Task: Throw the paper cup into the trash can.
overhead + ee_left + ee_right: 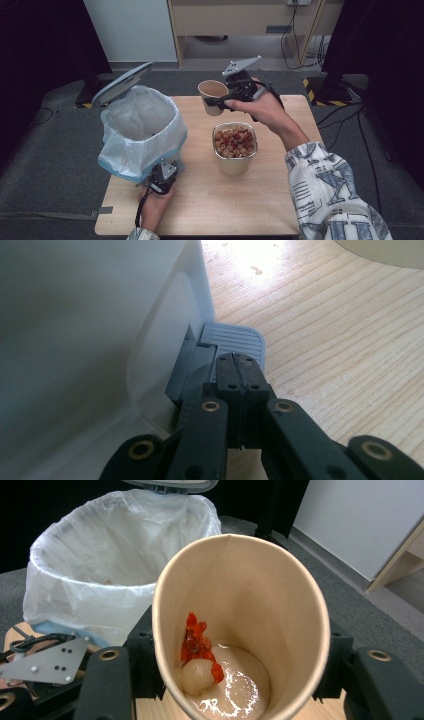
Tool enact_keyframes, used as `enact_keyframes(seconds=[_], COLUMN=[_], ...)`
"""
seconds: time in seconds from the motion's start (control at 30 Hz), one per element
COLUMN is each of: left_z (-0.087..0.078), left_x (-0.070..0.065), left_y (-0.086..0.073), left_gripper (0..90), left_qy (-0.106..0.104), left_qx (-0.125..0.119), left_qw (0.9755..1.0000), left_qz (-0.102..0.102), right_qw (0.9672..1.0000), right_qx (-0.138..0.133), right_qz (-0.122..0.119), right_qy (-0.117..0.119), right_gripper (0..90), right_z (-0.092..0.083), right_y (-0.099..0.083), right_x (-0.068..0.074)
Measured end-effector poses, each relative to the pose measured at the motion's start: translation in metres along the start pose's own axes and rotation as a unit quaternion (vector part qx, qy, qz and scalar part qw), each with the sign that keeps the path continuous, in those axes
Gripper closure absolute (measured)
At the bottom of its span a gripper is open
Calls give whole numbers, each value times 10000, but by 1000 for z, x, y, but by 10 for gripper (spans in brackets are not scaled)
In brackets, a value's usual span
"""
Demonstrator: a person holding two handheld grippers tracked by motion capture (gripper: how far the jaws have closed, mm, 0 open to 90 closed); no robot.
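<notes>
Grey carpet and dark curtains ring a small wooden table [260, 200] in the high view. At its left edge stands a pedal bin [142, 131] lined with a white bag, its lid [121, 82] tipped up and open. Low in the frame the left gripper [162, 179] sits at the bin's foot; in the left gripper view its jaws are pressed together with nothing between them, the tips resting on the ribbed grey pedal [235, 339], which seems to be what holds the lid up.

Upper centre, the right gripper [220, 101] is clamped on the wall of a paper cup [212, 95], lifted above the table's far edge. The right gripper view looks into that cup [240, 625]: a little pale liquid, a whitish lump and red scraps [197, 642] lie at the bottom. A tub of nuts [234, 145] stands mid-table, apart from both.

Judging by this, the cup is being carried towards the bin for emptying. The next move calls for bringing it over the bag's mouth and tipping it, with the pedal kept down.
</notes>
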State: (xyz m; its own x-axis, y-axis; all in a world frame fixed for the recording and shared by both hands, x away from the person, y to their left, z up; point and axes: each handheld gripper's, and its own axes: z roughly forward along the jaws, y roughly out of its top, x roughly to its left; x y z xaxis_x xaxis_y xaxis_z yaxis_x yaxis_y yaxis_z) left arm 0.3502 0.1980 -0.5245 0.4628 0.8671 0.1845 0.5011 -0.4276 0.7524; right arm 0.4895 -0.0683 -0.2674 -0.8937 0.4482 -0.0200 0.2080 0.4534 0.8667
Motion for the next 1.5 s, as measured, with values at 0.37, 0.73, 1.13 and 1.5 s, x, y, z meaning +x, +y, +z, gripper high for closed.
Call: enact_keyframes(seconds=[0.37, 0.73, 1.13, 1.5], left_z=[0, 0, 0, 0], left_x=[0, 0, 0, 1], left_y=[0, 0, 0, 0], left_gripper=[890, 891, 891, 890], left_qy=[2, 7, 4, 1], left_qx=[1, 1, -4, 3], left_qw=[10000, 10000, 10000, 10000], left_qz=[-2, 11, 10, 6], right_qw=[9999, 9996, 9992, 9985], right_qx=[-38, -112, -144, -182], right_qz=[14, 60, 79, 97], right_qy=[112, 249, 351, 502], right_gripper=[392, 392, 392, 388], right_z=[15, 23, 33, 54], right_y=[18, 32, 41, 52], right_x=[12, 21, 30, 44])
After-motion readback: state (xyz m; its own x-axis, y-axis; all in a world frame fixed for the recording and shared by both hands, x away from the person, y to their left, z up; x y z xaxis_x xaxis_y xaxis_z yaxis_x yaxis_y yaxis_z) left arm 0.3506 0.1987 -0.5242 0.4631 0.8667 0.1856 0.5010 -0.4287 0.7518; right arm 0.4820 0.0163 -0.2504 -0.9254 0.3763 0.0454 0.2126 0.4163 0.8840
